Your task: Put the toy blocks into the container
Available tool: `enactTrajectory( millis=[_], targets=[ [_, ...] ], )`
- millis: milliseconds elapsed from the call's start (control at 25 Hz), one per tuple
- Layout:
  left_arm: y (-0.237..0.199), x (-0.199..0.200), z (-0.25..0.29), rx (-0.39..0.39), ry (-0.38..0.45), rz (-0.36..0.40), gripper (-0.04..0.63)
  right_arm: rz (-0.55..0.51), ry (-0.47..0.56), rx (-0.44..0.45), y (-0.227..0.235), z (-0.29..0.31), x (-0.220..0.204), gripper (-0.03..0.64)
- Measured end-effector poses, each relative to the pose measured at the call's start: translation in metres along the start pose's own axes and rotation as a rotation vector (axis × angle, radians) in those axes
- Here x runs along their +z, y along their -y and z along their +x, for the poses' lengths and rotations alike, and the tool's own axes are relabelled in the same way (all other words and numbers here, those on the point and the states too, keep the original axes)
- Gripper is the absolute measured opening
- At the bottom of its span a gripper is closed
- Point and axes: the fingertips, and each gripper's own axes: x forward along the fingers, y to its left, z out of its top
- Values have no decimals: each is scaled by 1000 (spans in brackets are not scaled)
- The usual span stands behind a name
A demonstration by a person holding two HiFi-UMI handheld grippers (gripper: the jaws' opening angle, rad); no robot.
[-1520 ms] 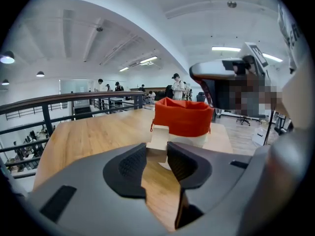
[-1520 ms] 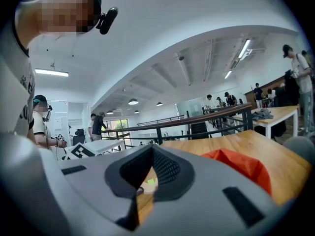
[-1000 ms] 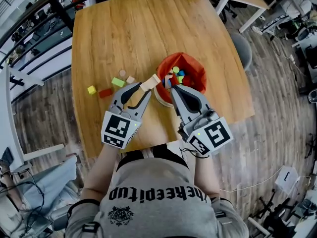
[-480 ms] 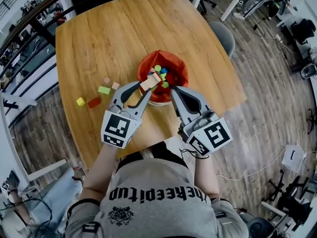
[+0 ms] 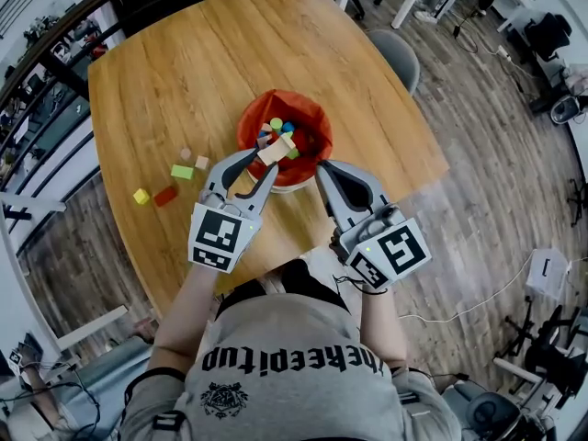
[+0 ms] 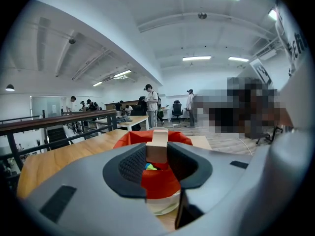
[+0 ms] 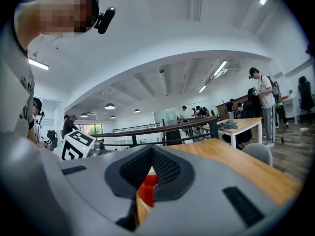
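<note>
Blocks are left loose on the wooden bench (image 5: 202, 53) at far left: a yellow block (image 5: 141, 196), a red block (image 5: 165, 196) and a green block (image 5: 182, 172). A tan wooden block (image 5: 277, 150) is grasped by the left gripper (image 5: 266, 159) and held over the near rim of the red-lined container (image 5: 317, 116), where coloured blocks are already piled. The right gripper (image 5: 321, 166) is clenched on nothing, just beside the container.

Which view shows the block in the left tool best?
Left gripper view: the block sits dead centre, clamped between the pads. Head view shows it small, at the near rim of the container. Right gripper view does not clearly show it.
</note>
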Motion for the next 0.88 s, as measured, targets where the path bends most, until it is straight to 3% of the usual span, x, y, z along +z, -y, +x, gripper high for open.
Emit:
enactTrajectory(
  millis=[360, 560, 880],
  targets=[
    [0, 4, -6, 18, 20, -3, 138, -9, -1, 21, -6, 1, 1, 11],
    [-7, 7, -14, 68, 42, -14, 41, -11, -6, 53, -9, 7, 2, 11],
    [-24, 7, -50, 133, 61, -44, 14, -24, -22, 149, -44, 32, 3, 11]
  ],
)
